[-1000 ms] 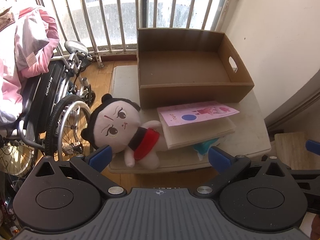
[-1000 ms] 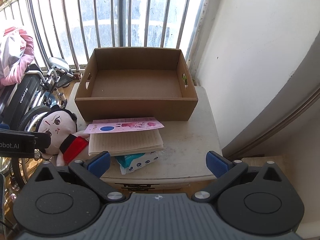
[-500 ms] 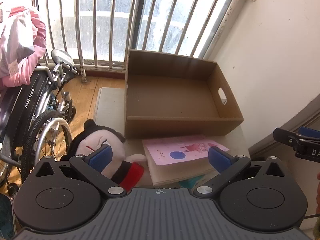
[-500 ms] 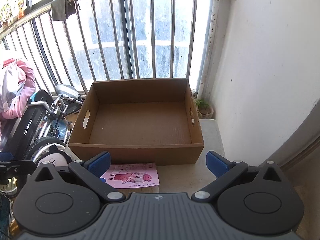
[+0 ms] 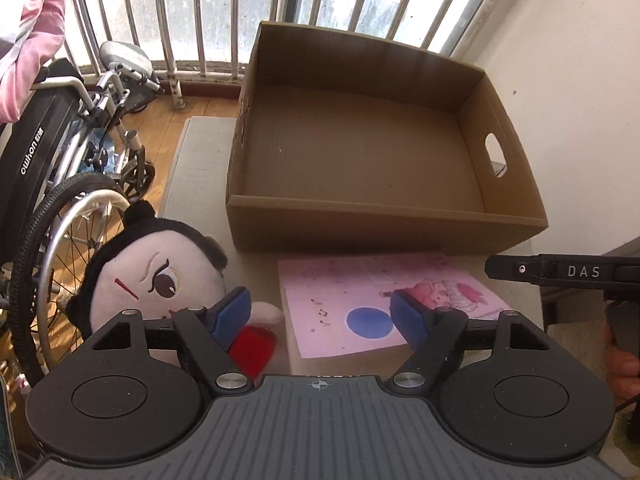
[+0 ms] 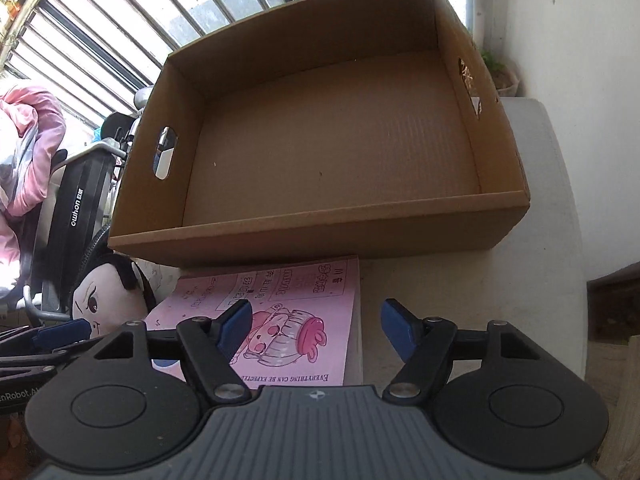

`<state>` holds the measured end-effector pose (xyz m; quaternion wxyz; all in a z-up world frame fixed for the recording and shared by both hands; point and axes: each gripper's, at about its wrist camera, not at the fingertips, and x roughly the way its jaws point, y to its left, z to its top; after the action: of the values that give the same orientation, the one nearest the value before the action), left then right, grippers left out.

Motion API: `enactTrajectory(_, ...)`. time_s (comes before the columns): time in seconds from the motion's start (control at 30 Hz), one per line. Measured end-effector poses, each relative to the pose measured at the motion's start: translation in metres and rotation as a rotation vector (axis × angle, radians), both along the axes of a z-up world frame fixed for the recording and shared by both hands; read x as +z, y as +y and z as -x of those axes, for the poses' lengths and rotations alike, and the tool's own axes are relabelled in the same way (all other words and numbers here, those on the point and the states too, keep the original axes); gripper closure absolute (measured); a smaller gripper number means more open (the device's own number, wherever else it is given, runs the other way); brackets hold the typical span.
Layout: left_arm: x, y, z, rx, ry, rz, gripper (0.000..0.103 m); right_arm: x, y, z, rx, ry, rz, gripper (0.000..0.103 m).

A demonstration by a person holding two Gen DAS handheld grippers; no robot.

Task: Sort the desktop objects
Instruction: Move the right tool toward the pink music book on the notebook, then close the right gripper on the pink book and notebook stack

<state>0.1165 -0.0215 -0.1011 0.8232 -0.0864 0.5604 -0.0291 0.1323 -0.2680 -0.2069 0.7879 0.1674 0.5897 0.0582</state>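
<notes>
An open corrugated brown cardboard box (image 5: 360, 160) with oval handle cut-outs fills the far half of a pale, matte table (image 6: 536, 248), its ribbed floor bare. Along the table's near edge, just in front of the box wall, lies a thick notebook with a glossy pink cartoon cover (image 6: 288, 320). At the near left corner slumps a soft plush doll with a round cream face, black felt hair and a red collar (image 5: 160, 280), its arm reaching toward the notebook's left edge.

The left gripper (image 5: 320, 316) hangs over the gap between doll and notebook, its blue pads closing, with nothing yet pressed between them. The right gripper (image 6: 314, 326) hovers over the notebook's right edge, jaws likewise narrowing and gripping nothing.

Beyond the table's left side stand a black-and-chrome wheelchair (image 5: 60, 168) draped with a pink quilted jacket (image 5: 24, 24), before white window bars (image 5: 192, 12).
</notes>
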Motion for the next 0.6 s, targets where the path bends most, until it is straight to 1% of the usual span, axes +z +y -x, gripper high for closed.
enactTrajectory(0.03,-0.007,-0.003,-0.002,0.0,0.024,-0.009,0.034,-0.007,-0.001,-0.003,0.011,0.018,-0.007,0.033)
enactTrajectory(0.1,-0.019,-0.008,-0.006,0.006,0.071,-0.014,0.034,-0.021,0.001,-0.009,0.033,0.059,-0.02,0.035)
enactTrajectory(0.17,-0.031,-0.011,-0.008,0.02,0.112,-0.012,0.034,-0.029,0.004,-0.012,0.044,0.088,-0.033,0.041)
enactTrajectory(0.27,-0.047,-0.014,-0.011,0.024,0.167,0.002,0.033,-0.038,0.008,-0.015,0.061,0.117,-0.034,0.043)
enactTrajectory(0.37,-0.06,-0.016,-0.015,0.013,0.213,0.014,0.03,-0.048,0.015,-0.019,0.069,0.152,-0.03,0.046)
enactTrajectory(0.43,-0.066,-0.016,-0.018,0.002,0.231,0.014,0.024,-0.051,0.016,-0.02,0.071,0.17,-0.036,0.047)
enactTrajectory(0.47,-0.07,-0.016,-0.019,-0.003,0.238,0.019,0.023,-0.052,0.017,-0.019,0.07,0.174,-0.028,0.047)
enactTrajectory(0.57,-0.078,-0.018,-0.021,-0.019,0.267,0.059,0.02,-0.05,0.018,-0.017,0.079,0.176,0.006,0.05)
enactTrajectory(0.6,-0.081,-0.018,-0.021,-0.027,0.278,0.066,0.017,-0.049,0.02,-0.016,0.081,0.175,0.012,0.05)
